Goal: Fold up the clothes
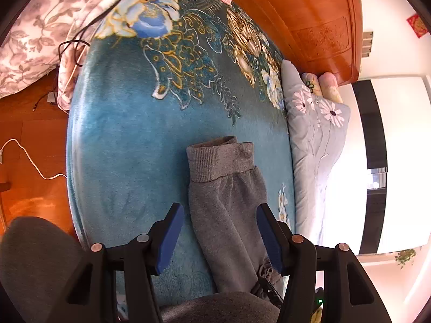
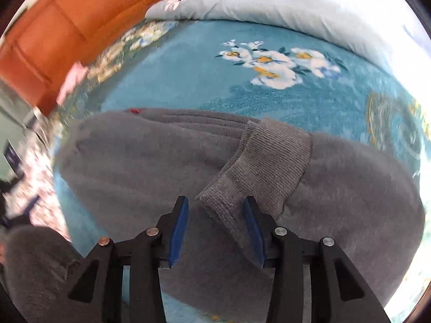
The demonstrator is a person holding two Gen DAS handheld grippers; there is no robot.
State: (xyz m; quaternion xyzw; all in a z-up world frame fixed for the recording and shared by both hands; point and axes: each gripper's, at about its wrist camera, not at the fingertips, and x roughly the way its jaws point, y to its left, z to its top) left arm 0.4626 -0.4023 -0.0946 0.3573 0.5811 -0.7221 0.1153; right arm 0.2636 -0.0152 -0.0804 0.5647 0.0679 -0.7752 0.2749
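Note:
A grey fleece garment [image 1: 229,215] lies on the teal floral blanket [image 1: 129,134], its two ribbed cuffs [image 1: 221,158] pointing away from me. My left gripper [image 1: 219,210] straddles the grey leg; the blue pads stand wide, with a gap on the left side, so it is open. In the right wrist view the grey garment [image 2: 129,161] spreads flat across the blanket, a ribbed cuff [image 2: 269,161] folded over on top. My right gripper [image 2: 216,202] hangs over that cuff's end, jaws apart, the cuff's corner between them and not pinched.
A light-blue daisy quilt [image 1: 315,134] is bunched along the blanket's right side, below a wooden headboard [image 1: 309,13]. A floral duvet [image 1: 32,40] and cables hang off the left edge. A white cable [image 1: 29,158] lies on the wooden floor. A grey sleeve [image 1: 32,269] shows at lower left.

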